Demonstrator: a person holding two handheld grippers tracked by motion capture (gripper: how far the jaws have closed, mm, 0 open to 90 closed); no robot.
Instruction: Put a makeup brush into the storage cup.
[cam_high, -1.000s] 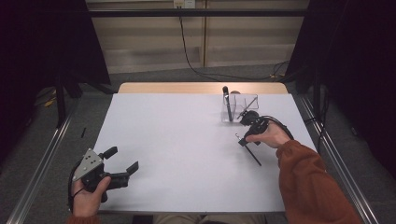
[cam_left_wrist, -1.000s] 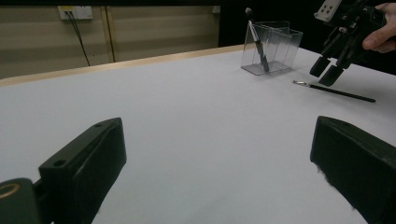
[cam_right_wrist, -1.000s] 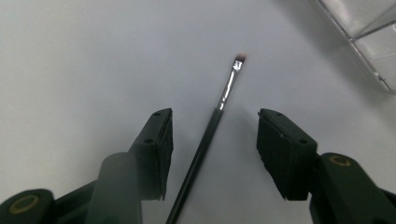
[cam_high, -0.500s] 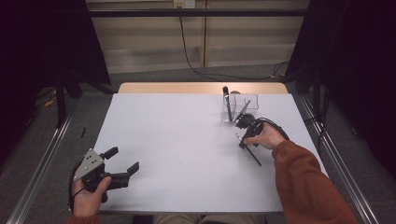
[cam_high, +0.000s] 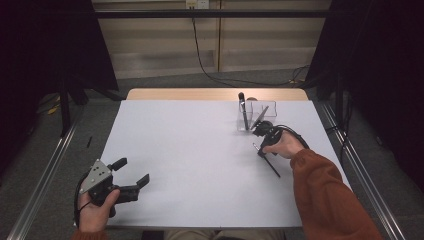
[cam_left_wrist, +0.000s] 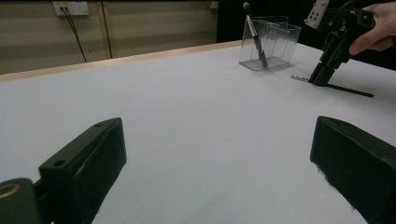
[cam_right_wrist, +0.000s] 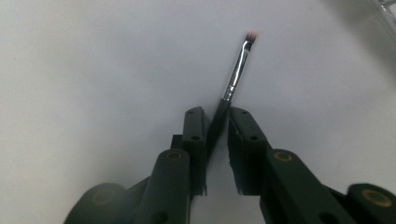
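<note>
Two jaws of my right gripper (cam_right_wrist: 215, 133) have just been closing around the thin makeup brush (cam_right_wrist: 236, 74), which lies flat on the white table (cam_high: 190, 160) at centre right of the high view, just below the clear organizer (cam_high: 260, 114). I judge the grip sits on the handle; I'd confirm it's firm, then lift straight. My left gripper (cam_high: 131, 172) idles wide open, empty, lower left.

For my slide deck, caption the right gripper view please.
Right gripper closing around a thin makeup brush lying on the white table.
</note>
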